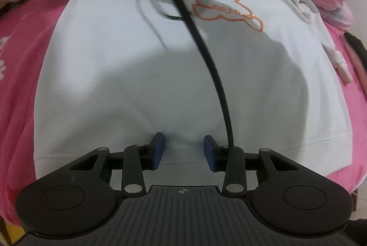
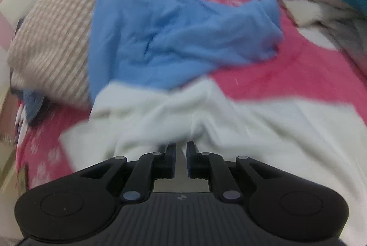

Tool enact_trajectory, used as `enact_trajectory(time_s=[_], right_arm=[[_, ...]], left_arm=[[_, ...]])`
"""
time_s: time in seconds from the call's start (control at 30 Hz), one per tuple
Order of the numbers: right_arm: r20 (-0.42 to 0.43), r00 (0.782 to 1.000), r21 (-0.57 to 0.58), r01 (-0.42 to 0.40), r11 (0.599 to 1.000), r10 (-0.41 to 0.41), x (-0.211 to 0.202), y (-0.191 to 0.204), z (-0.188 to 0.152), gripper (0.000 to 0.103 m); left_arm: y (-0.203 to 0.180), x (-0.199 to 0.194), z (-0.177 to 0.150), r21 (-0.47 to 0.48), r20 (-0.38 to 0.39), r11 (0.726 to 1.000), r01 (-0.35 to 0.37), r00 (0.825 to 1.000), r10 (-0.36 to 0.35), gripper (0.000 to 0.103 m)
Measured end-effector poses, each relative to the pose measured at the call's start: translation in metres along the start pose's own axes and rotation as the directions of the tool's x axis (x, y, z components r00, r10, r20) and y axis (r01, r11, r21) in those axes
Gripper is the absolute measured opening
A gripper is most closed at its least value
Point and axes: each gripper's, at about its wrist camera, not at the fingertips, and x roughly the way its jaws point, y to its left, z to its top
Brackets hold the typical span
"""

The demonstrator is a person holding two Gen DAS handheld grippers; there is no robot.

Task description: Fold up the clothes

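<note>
1. The white sweatshirt [image 1: 160, 67] lay spread flat on a pink blanket [image 1: 20, 67], and it filled almost all the space ahead of the left tongs [image 1: 184, 149].
2. The left tongs stood released, with a clear gap between the two blue pads [image 1: 158, 149]. They hovered just over the ribbed hem of the sweatshirt, and I could not tell if the tips touched the cloth.
3. An orange outline of a bear [image 1: 223, 1] was printed on the sweatshirt, far ahead of the left tongs and a little to the right.
4. A black cable [image 1: 206, 48] ran from the right finger of the left tongs up across the sweatshirt to the top edge of the view.
5. The right tongs [image 2: 181, 154] were nearly clenched, with only a narrow slit between the pads. White cloth [image 2: 206, 122] of the garment bunched just ahead of the tips; the view was blurred, so I could not tell if the cloth was pinched.
6. A blue garment [image 2: 172, 39] lay crumpled beyond the white cloth, ahead of the right tongs.
7. A beige checked cloth [image 2: 52, 39] lay to the left of the blue garment, touching it.
</note>
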Motion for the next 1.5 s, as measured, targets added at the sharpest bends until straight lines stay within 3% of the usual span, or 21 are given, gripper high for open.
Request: enact_trajectory(time_s=[0.23,0.5,0.7,0.93,1.0,1.1,1.23,1.33,1.4,1.5], right_arm=[[-0.057,0.99,0.138,0.139,0.981,-0.132,-0.11,-0.018,-0.063,0.012],[-0.115,0.96,0.338,0.278,0.899,-0.254,-0.189,-0.023,-0.128,0.012],[-0.111,0.966,0.407,0.258,0.876,-0.233,-0.195,-0.022,-0.164,0.012],[-0.083,0.991,0.441,0.132,0.888,-0.106,-0.161,-0.042,-0.186,0.013],[-0.061,0.995,0.441,0.094,0.892,-0.075,-0.156,-0.047,-0.184,0.013],[-0.038,0.999,0.433,0.05,0.9,-0.037,-0.15,-0.055,-0.18,0.013],[-0.002,1.0,0.428,-0.001,0.904,0.001,-0.146,-0.067,-0.171,0.013],[0.032,0.999,0.411,-0.044,0.91,0.034,-0.142,-0.07,-0.161,0.013],[0.072,0.995,0.386,-0.097,0.917,0.075,-0.138,-0.065,-0.148,0.013],[0.148,0.981,0.352,-0.174,0.92,0.129,-0.128,-0.056,-0.124,0.013]], left_arm=[[0.008,-0.012,0.027,-0.037,0.056,0.997,0.075,0.996,-0.073,0.037],[0.022,-0.007,0.077,-0.053,0.125,0.995,0.08,0.99,-0.073,0.038],[0.026,0.009,0.094,-0.076,0.114,0.996,0.041,0.993,-0.032,0.042],[0.04,0.025,0.108,-0.211,0.093,0.977,0.014,0.996,0.006,0.042],[0.047,0.027,0.111,-0.29,0.09,0.957,0.025,0.996,0.001,0.041],[0.061,0.03,0.11,-0.433,0.089,0.899,0.061,0.996,-0.025,0.041],[0.086,0.032,0.1,-0.615,0.12,0.775,0.145,0.989,-0.09,0.041],[0.102,0.034,0.093,-0.689,0.145,0.696,0.201,0.98,-0.14,0.041],[0.106,0.034,0.092,-0.697,0.147,0.683,0.218,0.976,-0.162,0.041],[0.107,0.033,0.094,-0.669,0.134,0.707,0.228,0.973,-0.188,0.041]])
